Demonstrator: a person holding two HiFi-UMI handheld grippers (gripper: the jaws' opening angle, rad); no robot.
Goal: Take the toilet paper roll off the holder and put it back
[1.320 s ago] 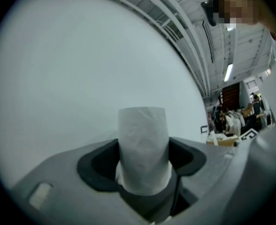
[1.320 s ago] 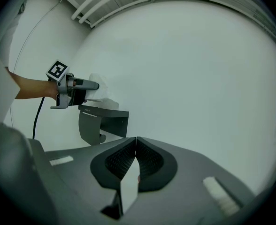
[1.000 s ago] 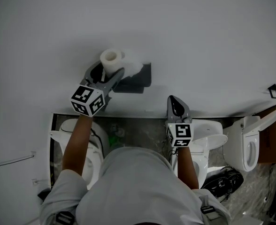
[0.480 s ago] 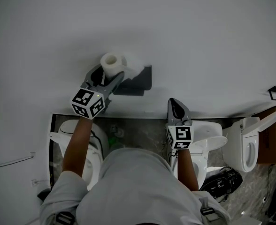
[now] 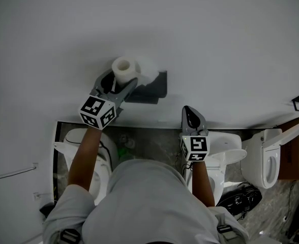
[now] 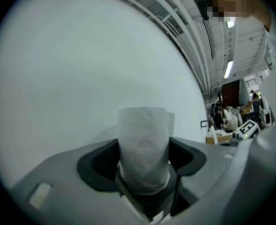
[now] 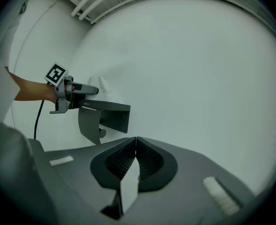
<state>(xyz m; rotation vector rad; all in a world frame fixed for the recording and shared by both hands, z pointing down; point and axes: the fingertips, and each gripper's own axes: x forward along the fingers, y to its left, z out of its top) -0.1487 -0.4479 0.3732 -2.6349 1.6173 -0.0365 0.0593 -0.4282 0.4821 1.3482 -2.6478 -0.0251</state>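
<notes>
The white toilet paper roll (image 5: 124, 67) is held against the white wall, just left of the dark grey holder (image 5: 152, 85). My left gripper (image 5: 123, 79) is shut on the roll, one jaw on each side. In the left gripper view the roll (image 6: 143, 149) stands upright between the dark pads of the left gripper (image 6: 142, 159). My right gripper (image 5: 188, 110) hangs lower and to the right of the holder, shut and empty. In the right gripper view the tips of the right gripper (image 7: 135, 142) meet, and the holder (image 7: 105, 118) and the left gripper (image 7: 87, 89) show at the left.
Below the wall, white toilets (image 5: 271, 159) stand on a stone-patterned floor (image 5: 154, 144). A small dark fitting (image 5: 298, 103) is fixed to the wall at the far right. A thin cable (image 5: 9, 174) runs along the lower left.
The left gripper with the roll has edged slightly right, staying beside the holder. The right gripper has not moved.
</notes>
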